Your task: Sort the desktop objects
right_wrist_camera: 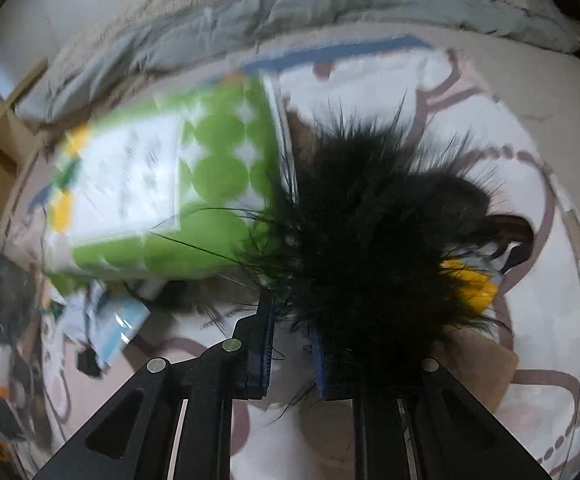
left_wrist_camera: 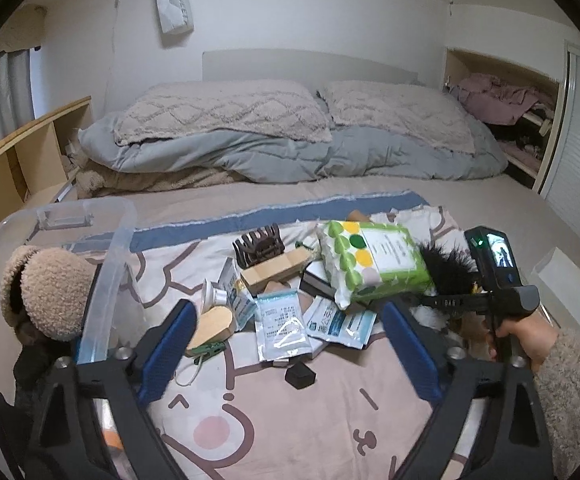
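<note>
Black feathers are bursting out around the right claw (right_wrist_camera: 290,340), whose blue pads are sitting pressed nearly together on the base of a black feather tuft (right_wrist_camera: 373,232); whether they are truly pinching it is hard to tell through the blur. The tuft is fanning upward and outward from the pads, with something yellow (right_wrist_camera: 469,284) just beside it toward the right edge of the bed. Touching the tuft's left side, a green-dotted packet (right_wrist_camera: 178,184) is lying tilted on the cartoon-print blanket (right_wrist_camera: 469,420).

The left claw (left_wrist_camera: 290,344) is hanging spread wide with nothing between its pads, above flat sachets (left_wrist_camera: 282,328). A clear storage bin (left_wrist_camera: 106,280) is standing at the bed's left edge.
</note>
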Demonstrator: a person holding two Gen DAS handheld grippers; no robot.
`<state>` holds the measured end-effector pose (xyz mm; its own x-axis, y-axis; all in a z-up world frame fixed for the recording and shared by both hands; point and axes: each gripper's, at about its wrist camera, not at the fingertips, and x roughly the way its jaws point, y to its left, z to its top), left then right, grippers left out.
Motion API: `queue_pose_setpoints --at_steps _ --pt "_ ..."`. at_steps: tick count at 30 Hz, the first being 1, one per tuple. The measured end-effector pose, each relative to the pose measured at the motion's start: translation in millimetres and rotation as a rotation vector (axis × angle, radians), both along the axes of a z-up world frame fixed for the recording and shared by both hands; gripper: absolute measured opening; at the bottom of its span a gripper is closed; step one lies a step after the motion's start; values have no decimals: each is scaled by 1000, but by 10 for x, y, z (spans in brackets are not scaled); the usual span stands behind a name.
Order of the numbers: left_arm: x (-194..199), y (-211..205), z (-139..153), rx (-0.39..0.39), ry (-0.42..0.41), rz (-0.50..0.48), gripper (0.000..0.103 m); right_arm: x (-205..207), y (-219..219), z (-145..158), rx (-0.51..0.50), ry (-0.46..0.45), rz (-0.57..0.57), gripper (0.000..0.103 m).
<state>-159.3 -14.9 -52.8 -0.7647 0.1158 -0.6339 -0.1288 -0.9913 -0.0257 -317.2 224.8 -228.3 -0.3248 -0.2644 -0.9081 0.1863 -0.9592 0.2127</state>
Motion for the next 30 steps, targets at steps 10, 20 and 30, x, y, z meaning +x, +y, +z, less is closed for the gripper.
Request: queue_pose_setpoints --at_steps 10,20,30 --pt "-60 -57 -55 11 -16 11 88 458 84 -45 67 27 124 17" --pt "-145 -241 -84 104 -65 87 84 973 229 252 37 -43 235 17" --pt "-227 -17 -290 54 -123 13 60 669 253 435 -161 -24 48 18"
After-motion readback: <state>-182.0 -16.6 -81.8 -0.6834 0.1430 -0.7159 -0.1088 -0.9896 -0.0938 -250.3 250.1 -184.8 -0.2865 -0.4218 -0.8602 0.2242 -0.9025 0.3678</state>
